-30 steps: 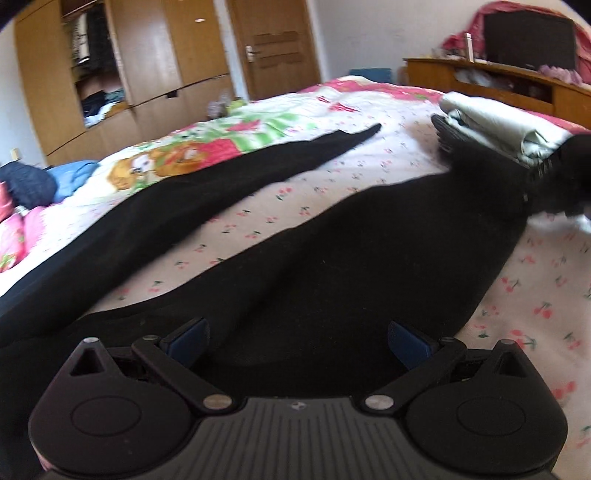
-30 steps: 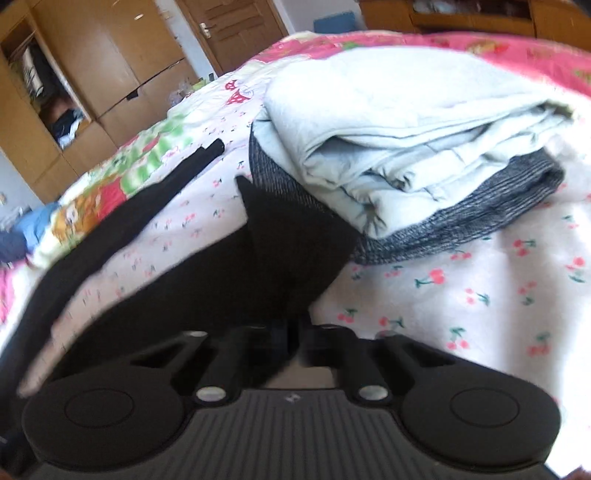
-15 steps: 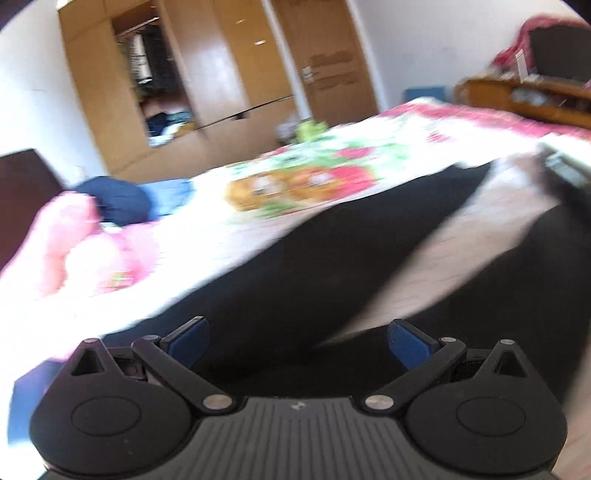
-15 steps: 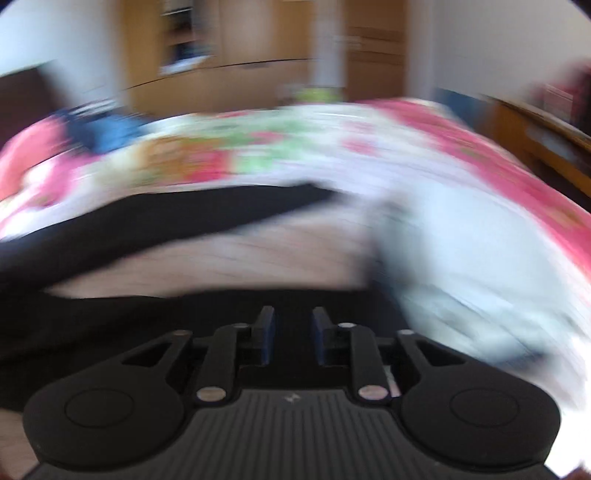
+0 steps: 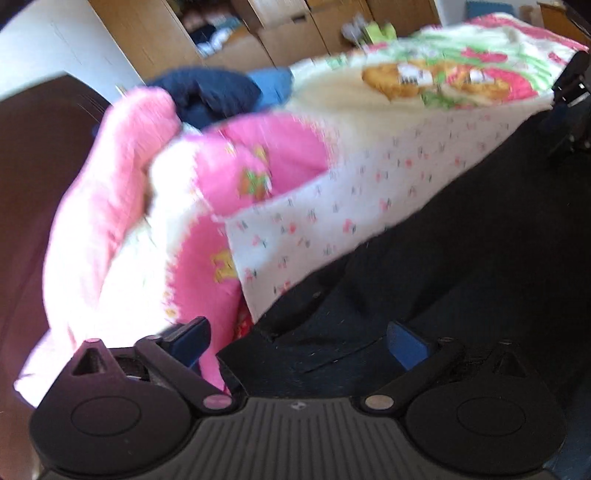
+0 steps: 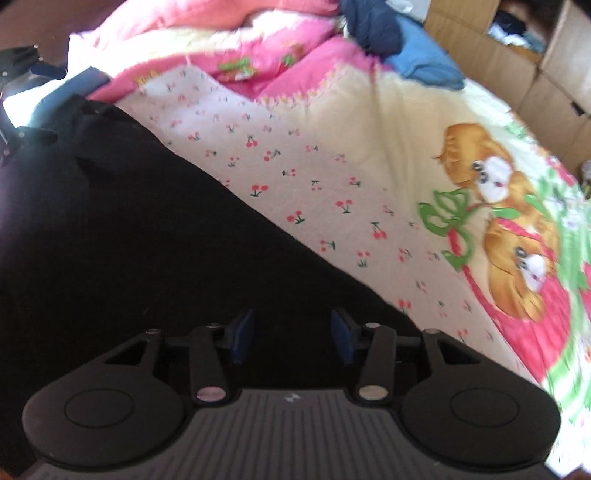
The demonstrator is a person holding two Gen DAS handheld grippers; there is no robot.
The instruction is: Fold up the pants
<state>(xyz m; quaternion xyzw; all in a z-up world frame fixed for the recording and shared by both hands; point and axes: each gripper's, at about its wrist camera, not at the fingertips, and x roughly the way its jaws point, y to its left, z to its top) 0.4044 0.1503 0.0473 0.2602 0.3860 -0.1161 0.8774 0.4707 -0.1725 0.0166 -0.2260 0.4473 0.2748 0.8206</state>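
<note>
Black pants (image 5: 461,258) lie spread on the cherry-print bed sheet (image 5: 351,206). My left gripper (image 5: 295,343) is open, its blue pads either side of the waistband corner near the sheet's edge. In the right wrist view the pants (image 6: 129,240) fill the lower left. My right gripper (image 6: 291,336) is open and empty just above the black cloth. The left gripper also shows at the far left of the right wrist view (image 6: 55,96), and the right gripper shows at the right edge of the left wrist view (image 5: 570,99).
A pink and cream blanket (image 5: 147,221) is bunched at the head of the bed. Dark blue and light blue clothes (image 6: 399,40) lie beyond it. A cartoon-print quilt (image 6: 509,221) covers the far side. Wooden wardrobes (image 5: 295,33) stand behind.
Both grippers swung left from the pant legs and folded pile to the waist end. My right gripper let go of the black leg and opened. The left stayed open.
</note>
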